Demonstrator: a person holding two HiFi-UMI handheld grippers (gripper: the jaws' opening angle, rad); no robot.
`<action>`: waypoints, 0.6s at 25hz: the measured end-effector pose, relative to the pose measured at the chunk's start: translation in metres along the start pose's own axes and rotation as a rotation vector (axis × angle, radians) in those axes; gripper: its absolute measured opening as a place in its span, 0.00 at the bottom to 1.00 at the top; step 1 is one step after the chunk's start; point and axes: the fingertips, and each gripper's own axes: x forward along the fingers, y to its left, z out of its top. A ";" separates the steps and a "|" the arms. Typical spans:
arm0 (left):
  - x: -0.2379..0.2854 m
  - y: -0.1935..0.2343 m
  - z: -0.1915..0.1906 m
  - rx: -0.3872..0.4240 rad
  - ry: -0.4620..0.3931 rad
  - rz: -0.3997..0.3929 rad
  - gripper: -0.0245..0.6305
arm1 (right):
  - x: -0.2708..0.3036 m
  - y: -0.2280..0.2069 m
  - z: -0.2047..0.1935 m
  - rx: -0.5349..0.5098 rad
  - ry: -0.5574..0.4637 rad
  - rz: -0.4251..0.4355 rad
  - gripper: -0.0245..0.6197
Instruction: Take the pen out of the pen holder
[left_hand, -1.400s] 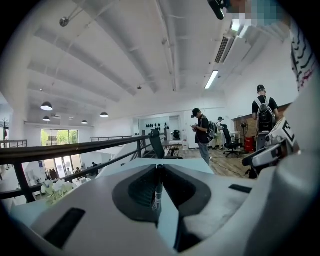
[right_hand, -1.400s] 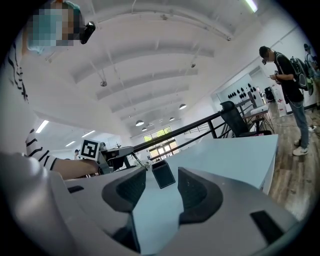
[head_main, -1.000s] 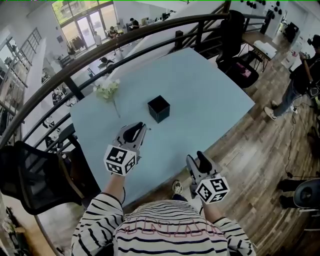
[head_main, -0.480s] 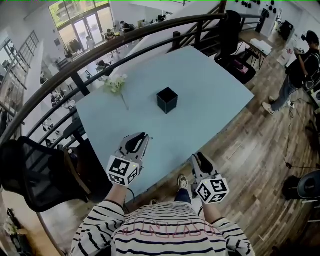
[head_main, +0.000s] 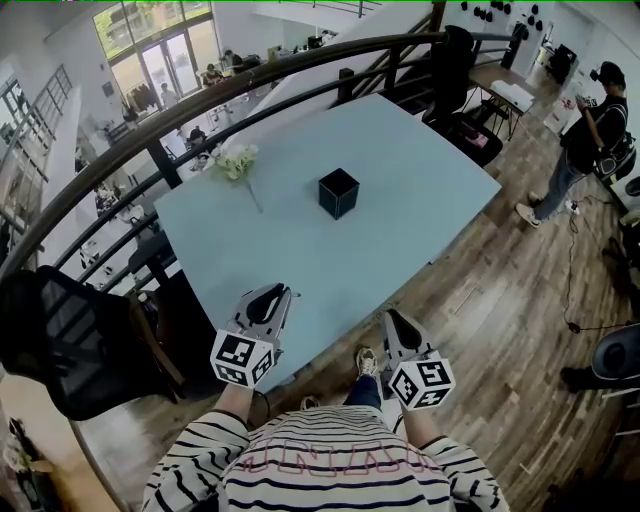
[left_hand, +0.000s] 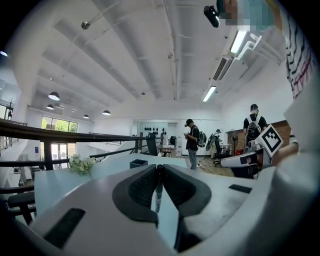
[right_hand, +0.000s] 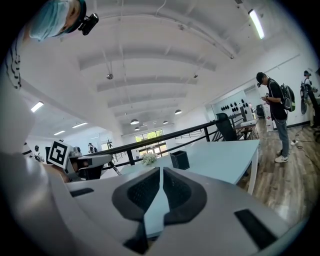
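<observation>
Head view: striped sleeves at the bottom edge, and each hand holds a grey moulded gripper with a black-and-white marker cube at its back. The left gripper (head_main: 284, 292) sits over the near table edge. The right gripper (head_main: 391, 317) is just off that edge, over the plank floor (head_main: 500, 290).

Left gripper view: ribbed black pads are clamped on the pen (left_hand: 158, 192), a thin dark barrel with a pale printed band. It lies along the slot between the jaws, gripped near its far end. So the pen is out of the holder and in the left gripper (left_hand: 159, 170).

Right gripper view: the jaws are closing, tips all but touching, with nothing between them. Only pale tabletop shows through the slit of the right gripper (right_hand: 161, 172).

The table (head_main: 410, 160) is a smooth, matte, pale-blue slab with rounded corners. The pen holder (head_main: 338, 192) is a small black open-topped cube, upright mid-table and well apart from both grippers. I can't tell whether anything is inside. A sprig of white flowers (head_main: 237, 162) lies near the far-left edge.

Past that is a dark curved railing (head_main: 250, 75), with a black mesh chair (head_main: 60, 340) at left. A person (head_main: 590, 125) stands on the wood floor far right
</observation>
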 end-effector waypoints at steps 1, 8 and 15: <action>-0.006 0.000 -0.002 -0.003 0.001 0.003 0.13 | -0.002 0.003 -0.001 -0.002 0.001 -0.004 0.10; -0.040 0.000 -0.007 -0.028 0.001 0.024 0.13 | -0.015 0.023 -0.005 -0.021 -0.004 -0.014 0.08; -0.056 0.001 -0.015 -0.037 0.002 0.021 0.13 | -0.015 0.043 -0.016 -0.067 0.020 -0.007 0.08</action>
